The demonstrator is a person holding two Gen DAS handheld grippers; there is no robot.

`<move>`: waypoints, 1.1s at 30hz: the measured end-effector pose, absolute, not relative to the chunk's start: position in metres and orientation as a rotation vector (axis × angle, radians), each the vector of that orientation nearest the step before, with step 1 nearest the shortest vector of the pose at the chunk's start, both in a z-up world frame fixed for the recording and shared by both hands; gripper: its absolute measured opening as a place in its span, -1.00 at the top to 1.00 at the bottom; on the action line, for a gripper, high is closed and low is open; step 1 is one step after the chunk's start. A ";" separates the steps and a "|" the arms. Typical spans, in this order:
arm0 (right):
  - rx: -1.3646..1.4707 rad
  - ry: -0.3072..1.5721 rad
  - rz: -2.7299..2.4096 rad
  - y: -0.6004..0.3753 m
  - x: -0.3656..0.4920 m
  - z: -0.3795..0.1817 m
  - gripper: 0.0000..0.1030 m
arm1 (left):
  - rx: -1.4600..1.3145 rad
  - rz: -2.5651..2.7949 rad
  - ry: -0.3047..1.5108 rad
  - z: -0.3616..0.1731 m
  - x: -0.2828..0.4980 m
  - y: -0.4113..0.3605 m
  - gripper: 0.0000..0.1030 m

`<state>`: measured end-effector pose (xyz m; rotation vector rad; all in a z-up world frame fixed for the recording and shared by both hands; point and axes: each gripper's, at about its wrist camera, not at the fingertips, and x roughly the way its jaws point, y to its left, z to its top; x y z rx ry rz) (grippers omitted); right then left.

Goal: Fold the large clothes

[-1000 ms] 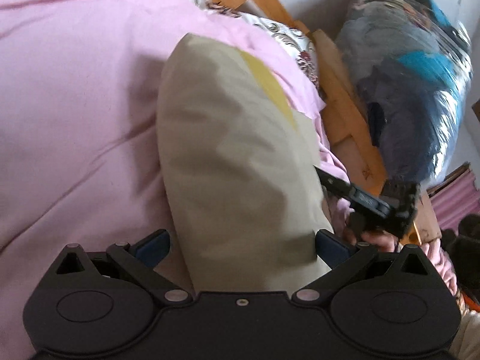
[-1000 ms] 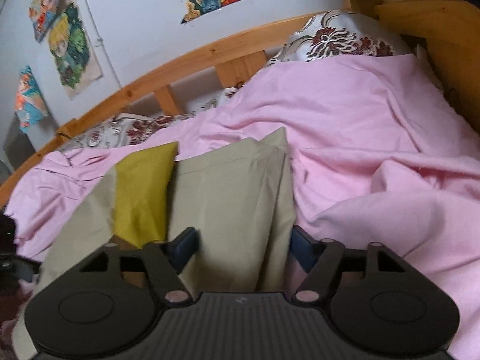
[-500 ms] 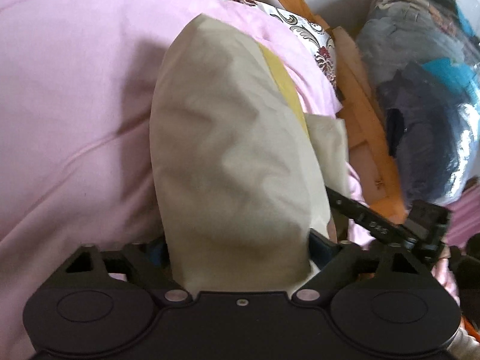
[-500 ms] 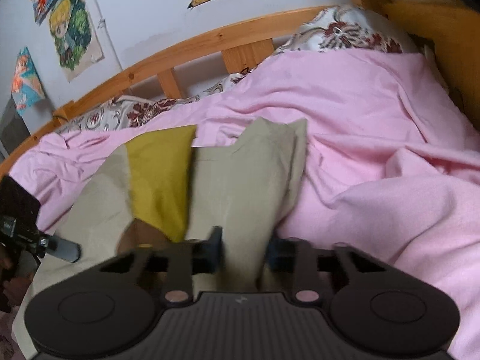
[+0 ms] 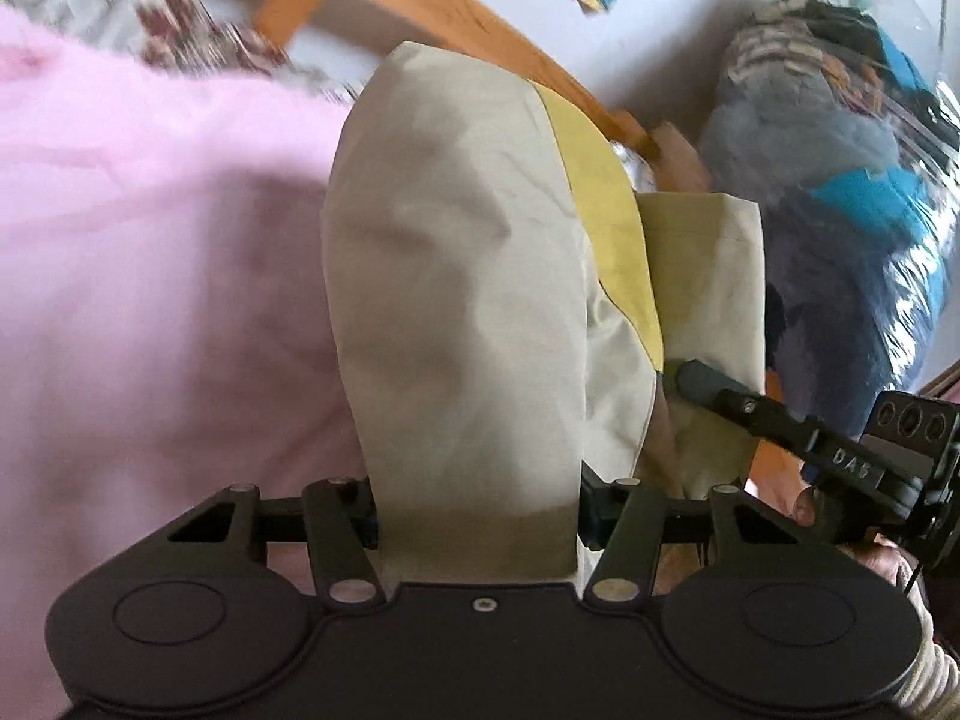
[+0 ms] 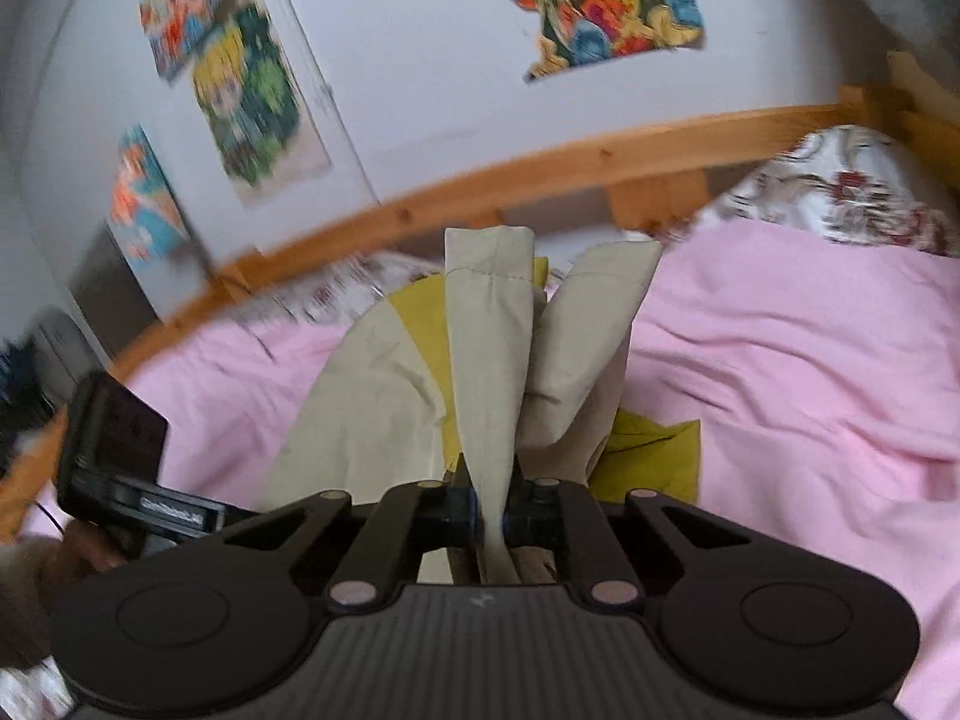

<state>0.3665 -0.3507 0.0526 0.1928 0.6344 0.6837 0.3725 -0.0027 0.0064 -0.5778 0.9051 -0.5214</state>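
A beige garment (image 5: 456, 300) with a mustard-yellow panel hangs lifted above the pink bedcover (image 5: 150, 270). In the left wrist view a broad fold of it fills my left gripper (image 5: 477, 516), whose jaws are closing with both pads against the cloth. In the right wrist view my right gripper (image 6: 492, 510) pinches a narrow bunched strip of the same garment (image 6: 486, 348), its jaws still closing to a thin gap. The right gripper's fingers (image 5: 696, 381) show at the garment's right edge. The left gripper (image 6: 114, 462) appears at the far left, held by a hand.
A curved wooden bed frame (image 6: 540, 174) runs behind the pink bedcover (image 6: 780, 360), with a floral pillow (image 6: 840, 192) at the right. Posters (image 6: 252, 96) hang on the wall. A clear bag stuffed with clothes (image 5: 840, 210) stands beside the bed.
Both grippers have closed on the garment and risen, lifting it off the bedcover. The cloth now hangs bunched between them, and more of the wall and bed frame shows.
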 end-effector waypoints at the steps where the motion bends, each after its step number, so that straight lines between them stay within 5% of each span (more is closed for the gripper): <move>1: 0.224 0.629 0.703 -0.343 0.371 0.056 0.83 | -0.557 -0.499 0.916 0.016 0.376 0.009 -0.10; 10: 0.483 0.657 0.790 -0.262 0.454 0.030 0.83 | -0.411 -0.324 1.022 0.025 0.434 0.084 -0.15; 16: 0.293 0.695 0.641 -0.227 0.492 -0.022 0.78 | -0.421 -0.258 0.954 -0.018 0.431 0.090 -0.52; 21: 0.213 0.689 0.562 -0.231 0.496 -0.036 0.06 | -0.389 -0.204 0.851 -0.037 0.410 0.072 -0.78; 27: 0.169 0.666 0.504 -0.240 0.473 -0.045 -0.54 | -0.328 -0.136 0.788 -0.047 0.406 0.056 -0.90; 33: 0.084 0.612 0.471 -0.245 0.441 -0.039 -0.83 | -0.289 -0.086 0.784 -0.032 0.399 0.052 -0.94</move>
